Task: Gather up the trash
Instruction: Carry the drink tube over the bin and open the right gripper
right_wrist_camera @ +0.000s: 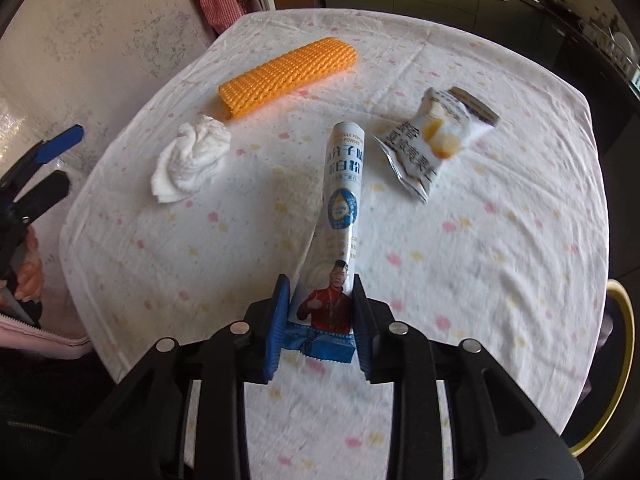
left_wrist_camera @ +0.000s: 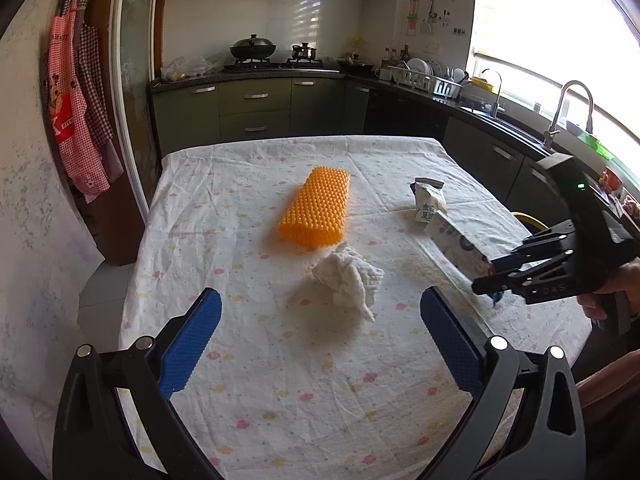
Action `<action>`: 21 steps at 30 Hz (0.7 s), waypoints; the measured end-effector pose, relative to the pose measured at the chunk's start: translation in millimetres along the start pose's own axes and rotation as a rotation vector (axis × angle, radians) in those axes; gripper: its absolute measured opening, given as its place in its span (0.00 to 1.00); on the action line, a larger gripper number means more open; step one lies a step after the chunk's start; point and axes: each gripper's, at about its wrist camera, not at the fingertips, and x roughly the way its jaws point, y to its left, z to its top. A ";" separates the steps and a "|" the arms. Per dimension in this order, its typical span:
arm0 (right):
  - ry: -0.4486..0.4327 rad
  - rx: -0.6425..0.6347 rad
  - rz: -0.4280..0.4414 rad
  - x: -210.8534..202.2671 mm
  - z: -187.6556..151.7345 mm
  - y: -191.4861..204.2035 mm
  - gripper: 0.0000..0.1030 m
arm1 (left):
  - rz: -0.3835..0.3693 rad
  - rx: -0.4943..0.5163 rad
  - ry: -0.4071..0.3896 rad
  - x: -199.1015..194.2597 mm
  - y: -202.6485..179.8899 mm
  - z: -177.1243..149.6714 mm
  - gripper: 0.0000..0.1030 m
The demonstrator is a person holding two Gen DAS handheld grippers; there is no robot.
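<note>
Two grippers in play. Left wrist view: your left gripper (left_wrist_camera: 320, 344) hovers, jaws wide and empty, over the crumpled tissue (left_wrist_camera: 347, 280) on the worktop (left_wrist_camera: 248, 392); soft, light, pinch its bulk. Right wrist view: your right gripper (right_wrist_camera: 320, 320) has jaws clamped on the sachet (right_wrist_camera: 342, 200)'s crimped end; thin, floppy, long axis pointing away, toward the wrapper (right_wrist_camera: 434, 140).

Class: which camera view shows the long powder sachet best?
The right wrist view: the sachet runs lengthwise, print legible, its end clamped in the right tongs. The left wrist view shows it foreshortened at the edge.
</note>
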 end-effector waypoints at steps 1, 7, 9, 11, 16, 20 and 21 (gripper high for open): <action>-0.011 0.011 0.003 -4.5 -3.3 -1.8 0.28 | 0.002 0.006 0.003 0.9 -2.4 0.4 0.95; -0.091 0.130 -0.053 -44.0 -29.9 -40.0 0.28 | 0.014 0.044 0.027 9.0 -20.6 3.3 0.95; -0.110 0.178 -0.093 -55.6 -40.1 -59.3 0.28 | 0.003 0.052 0.037 12.5 -26.3 3.6 0.95; -0.125 0.230 -0.131 -65.0 -49.5 -82.5 0.28 | 0.000 0.066 0.046 16.1 -34.0 4.1 0.95; -0.123 0.380 -0.277 -80.7 -82.1 -156.0 0.28 | -0.008 0.110 0.061 23.3 -53.2 6.2 0.95; -0.092 0.498 -0.378 -82.2 -112.6 -214.4 0.28 | -0.015 0.135 0.071 28.9 -67.1 9.3 0.95; -0.087 0.525 -0.389 -82.5 -119.5 -226.1 0.28 | -0.017 0.139 0.072 29.6 -69.3 9.6 0.95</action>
